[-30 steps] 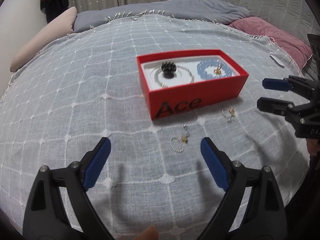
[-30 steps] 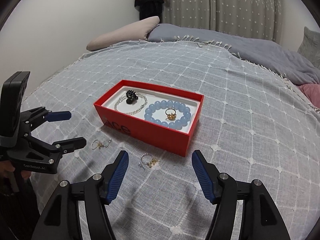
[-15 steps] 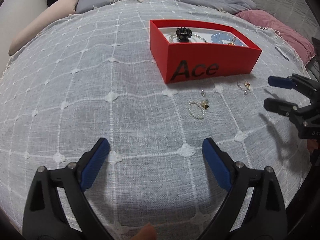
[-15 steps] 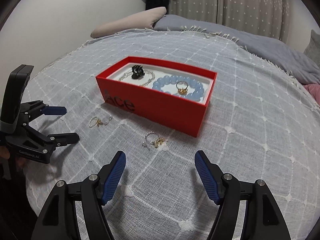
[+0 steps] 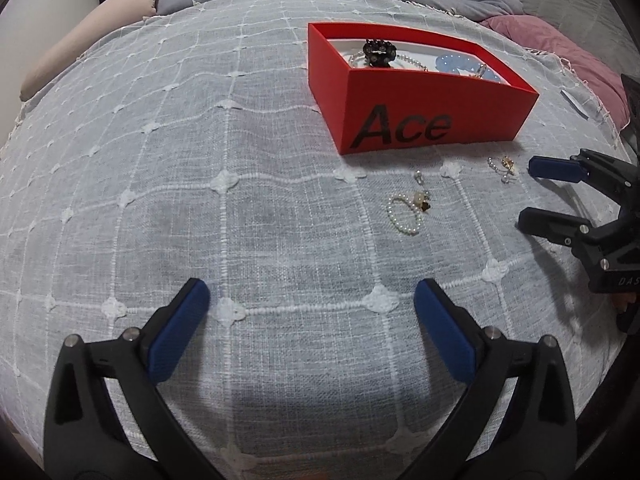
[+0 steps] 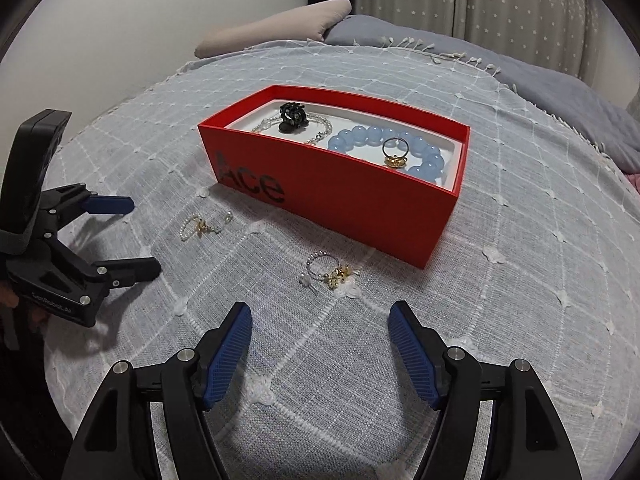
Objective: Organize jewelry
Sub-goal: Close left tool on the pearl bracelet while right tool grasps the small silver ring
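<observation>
On the grey checked bedspread [image 6: 520, 280], a red open-topped box [image 6: 360, 216] marked "Ace" serves as the collecting tray. It already holds a black flower-shaped piece [image 6: 293, 117] lying on a silver chain bracelet [image 6: 320, 128], and beside these a blue bead bracelet [image 6: 400, 144] with a gold ring [image 6: 395, 155] resting on it. Two pieces lie loose on the cloth in front of the box's lettered wall: a small pearl loop with a gold charm [image 5: 409, 208], nearer the left gripper [image 5: 312, 312], and a silver-beaded loop with a gold charm [image 6: 328, 270], just ahead of the right gripper [image 6: 320, 328]. Both grippers hover low over the cloth with jaws spread wide and nothing between them, each set facing its own loose piece; this arrangement suggests one pick per hand. The pieces are thin and lie flat on soft fabric, so a pinch probably risks catching cloth or slipping off the beads.
</observation>
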Motion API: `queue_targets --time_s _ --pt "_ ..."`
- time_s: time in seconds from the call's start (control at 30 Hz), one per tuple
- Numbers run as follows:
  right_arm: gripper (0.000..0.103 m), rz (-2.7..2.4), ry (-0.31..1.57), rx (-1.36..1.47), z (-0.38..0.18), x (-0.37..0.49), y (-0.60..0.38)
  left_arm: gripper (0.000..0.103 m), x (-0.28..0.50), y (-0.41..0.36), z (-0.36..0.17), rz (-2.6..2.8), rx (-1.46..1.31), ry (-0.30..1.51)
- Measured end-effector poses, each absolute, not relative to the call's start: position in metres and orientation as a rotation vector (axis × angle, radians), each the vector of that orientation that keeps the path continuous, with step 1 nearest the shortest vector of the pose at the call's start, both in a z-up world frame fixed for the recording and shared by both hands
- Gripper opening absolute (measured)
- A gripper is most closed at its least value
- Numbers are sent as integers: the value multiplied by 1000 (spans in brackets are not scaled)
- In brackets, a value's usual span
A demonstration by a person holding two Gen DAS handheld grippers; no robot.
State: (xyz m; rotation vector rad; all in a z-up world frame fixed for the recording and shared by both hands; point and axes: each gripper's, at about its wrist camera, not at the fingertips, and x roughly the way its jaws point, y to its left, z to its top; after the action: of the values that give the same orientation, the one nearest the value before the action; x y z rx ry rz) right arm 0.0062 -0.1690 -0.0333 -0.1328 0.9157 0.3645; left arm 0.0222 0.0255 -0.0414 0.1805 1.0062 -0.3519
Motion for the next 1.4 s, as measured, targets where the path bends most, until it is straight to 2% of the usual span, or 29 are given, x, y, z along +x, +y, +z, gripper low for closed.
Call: queue_targets --time_s 0.23,0.3,0.47,0.57,0.7,0.8,0.93,1.1,1.4 --pt "71 429 932 -69 -32 14 -164 96 22 22 -37 -401 185 987" --pt "71 428 939 -74 -33 17 -160 87 21 19 -35 -429 183 983" --pt "65 424 937 -65 -33 21 -160 75 23 12 -29 -492 173 976" --pt "59 412 935 -54 -34 26 -163 61 25 8 -27 -547 157 977" --pt "50 404 936 -32 -33 31 -166 49 27 3 -26 -581 158 971" --pt "46 405 935 -23 -32 34 -166 48 28 -1 -26 -586 164 972" --pt "45 393 928 -49 -30 38 -165 46 29 -4 -27 -578 174 973" --pt "46 375 912 -81 -28 38 -165 38 31 -4 -27 -559 178 972" --pt "43 452 880 -88 -21 40 -156 35 32 -7 -27 -547 202 954"
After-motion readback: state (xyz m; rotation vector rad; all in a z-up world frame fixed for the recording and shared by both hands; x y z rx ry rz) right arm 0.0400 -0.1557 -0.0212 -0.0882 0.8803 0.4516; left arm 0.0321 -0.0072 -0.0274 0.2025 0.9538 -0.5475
